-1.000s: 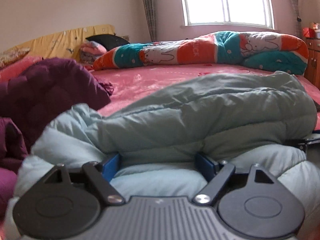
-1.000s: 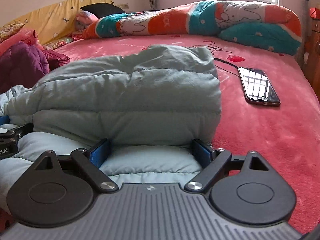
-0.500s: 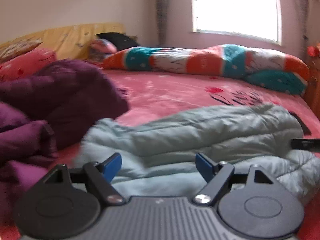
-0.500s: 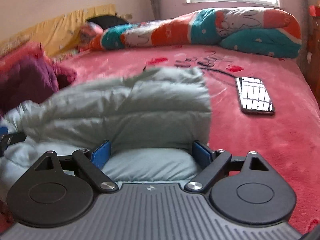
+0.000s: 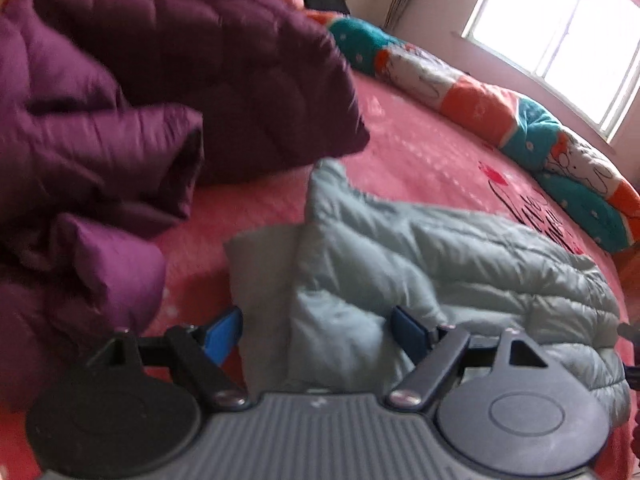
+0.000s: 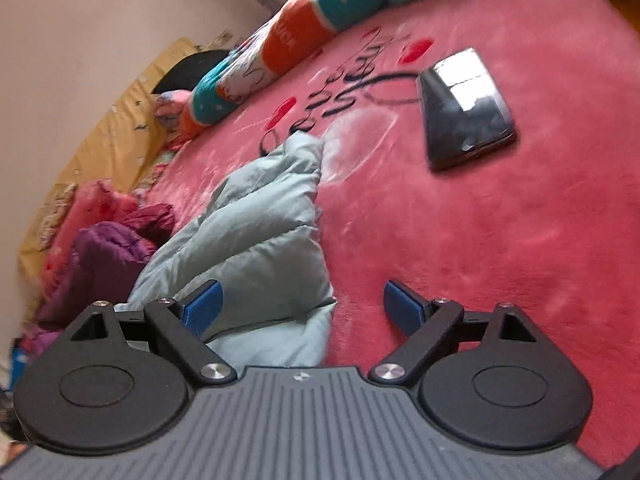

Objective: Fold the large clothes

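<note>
A pale green puffer jacket [image 5: 448, 264] lies folded on the pink bedspread [image 5: 420, 160]. In the left wrist view my left gripper [image 5: 316, 332] is open and empty, raised above the jacket's near left corner. In the right wrist view the jacket [image 6: 256, 240] lies at the lower left. My right gripper [image 6: 304, 308] is open and empty, tilted, above the jacket's right edge and the pink bedspread [image 6: 480, 240].
A purple puffer coat [image 5: 132, 112] is heaped to the left of the jacket; it also shows in the right wrist view [image 6: 104, 256]. A black phone [image 6: 464, 108] lies on the bed to the right. A rolled orange-and-teal quilt [image 5: 500, 112] lies at the far side under the window.
Both grippers have lifted off the jacket and tilted. The left one has swung left toward the purple coat, the right one right toward the phone. The jacket stays folded on the bed.
</note>
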The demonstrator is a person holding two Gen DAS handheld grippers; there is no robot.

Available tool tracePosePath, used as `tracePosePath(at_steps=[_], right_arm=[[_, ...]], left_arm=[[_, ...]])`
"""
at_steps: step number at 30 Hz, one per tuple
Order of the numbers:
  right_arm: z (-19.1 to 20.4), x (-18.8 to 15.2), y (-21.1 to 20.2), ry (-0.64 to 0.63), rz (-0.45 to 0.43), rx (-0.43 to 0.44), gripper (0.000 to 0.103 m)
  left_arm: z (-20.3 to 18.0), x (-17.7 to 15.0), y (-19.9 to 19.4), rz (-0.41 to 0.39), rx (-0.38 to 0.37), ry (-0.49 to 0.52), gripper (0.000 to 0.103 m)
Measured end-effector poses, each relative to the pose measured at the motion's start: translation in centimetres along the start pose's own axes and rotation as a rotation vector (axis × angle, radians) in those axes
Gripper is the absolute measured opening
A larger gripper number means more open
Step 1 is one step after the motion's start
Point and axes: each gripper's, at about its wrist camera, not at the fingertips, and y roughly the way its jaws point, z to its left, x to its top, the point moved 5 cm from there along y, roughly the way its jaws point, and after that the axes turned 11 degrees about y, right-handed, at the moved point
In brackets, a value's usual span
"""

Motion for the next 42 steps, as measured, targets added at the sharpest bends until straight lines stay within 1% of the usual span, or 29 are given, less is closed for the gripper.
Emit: tracePosePath(at_steps=[3, 5, 7, 8, 10, 11, 12, 14, 15, 16, 17, 18, 19, 20, 21, 22, 24, 25, 27, 30, 33, 38, 42], right_arm=[[0.4, 0.2, 1.2, -0.002, 0.061, 0.048, 0.103], [1.0, -0.1, 2.1, -0.038, 0.107, 0.054, 0.103], [1.9, -0.6, 3.3, -0.074, 0.147, 0.064, 0.103], [2.2, -0.8, 3.7, -0.085, 0.169, 0.071, 0.103], [2.9, -1.1, 4.5, -0.095, 0.209, 0.092, 0.103], [3.0, -1.2, 4.9, -0.094, 0.220, 0.094, 0.103], [3.2, -1.3, 4.4, -0.088, 0.221, 0.097, 0.103], [3.1, -1.1, 4.5, -0.059, 0.228, 0.112, 0.103], [2.9, -1.0, 4.4, -0.041, 0.228, 0.117, 0.103], [2.8, -0.9, 4.3, -0.025, 0.227, 0.120, 0.099], [2.6, -0.9, 4.2, -0.012, 0.227, 0.125, 0.094], [2.5, -0.9, 4.4, 0.001, 0.225, 0.129, 0.085], [2.3, -0.9, 4.2, 0.010, 0.223, 0.129, 0.076], [2.1, -1.0, 4.0, 0.014, 0.218, 0.126, 0.072], [2.1, -1.1, 3.7, 0.014, 0.211, 0.125, 0.064], [2.2, -1.2, 3.4, 0.007, 0.204, 0.124, 0.058], [3.0, -1.7, 2.5, -0.028, 0.183, 0.113, 0.051], [3.3, -1.8, 2.3, -0.052, 0.173, 0.106, 0.047], [4.2, -1.9, 1.8, -0.094, 0.151, 0.089, 0.043], [5.5, -1.8, 0.9, -0.161, 0.112, 0.071, 0.038], [7.0, -1.8, 0.2, -0.233, 0.062, 0.054, 0.036], [8.2, -1.3, -1.2, -0.314, -0.021, 0.034, 0.034], [8.9, -0.4, -1.7, -0.366, -0.073, 0.016, 0.033]], left_arm=[[0.2, -0.7, 1.2, 0.030, -0.042, -0.014, 0.082], [0.1, -0.9, 1.7, 0.035, -0.071, -0.016, 0.082], [-0.1, -1.0, 2.3, 0.039, -0.094, -0.024, 0.086], [-0.3, -1.1, 2.6, 0.042, -0.111, -0.026, 0.089], [-0.8, -1.2, 3.3, 0.054, -0.127, -0.011, 0.094], [-1.2, -1.2, 3.5, 0.056, -0.126, 0.006, 0.095], [-1.4, -1.2, 3.7, 0.057, -0.132, 0.008, 0.095], [-1.5, -1.0, 4.2, 0.058, -0.154, -0.017, 0.094], [-1.6, -1.0, 4.3, 0.055, -0.164, -0.023, 0.090], [-1.6, -1.0, 4.2, 0.048, -0.173, -0.027, 0.087], [-1.6, -0.9, 4.1, 0.038, -0.182, -0.036, 0.078], [-1.6, -0.8, 4.0, 0.031, -0.192, -0.051, 0.069], [-1.6, -0.7, 4.1, 0.024, -0.201, -0.066, 0.065], [-1.7, -0.6, 4.1, 0.018, -0.206, -0.077, 0.058], [-1.8, -0.5, 4.0, 0.013, -0.205, -0.078, 0.054], [-2.0, -0.3, 4.0, 0.008, -0.201, -0.072, 0.051], [-2.1, 0.0, 3.7, -0.002, -0.199, -0.068, 0.041], [-2.2, 0.0, 3.6, -0.006, -0.199, -0.069, 0.039], [-2.3, 0.5, 3.5, -0.018, -0.196, -0.067, 0.033], [-2.4, 1.0, 3.2, -0.040, -0.202, -0.070, 0.029], [-2.8, 1.9, 3.4, -0.051, -0.211, -0.058, 0.028], [-4.3, 3.5, 4.2, -0.070, -0.227, -0.020, 0.027], [-6.0, 5.5, 5.7, -0.088, -0.226, 0.022, 0.026]])
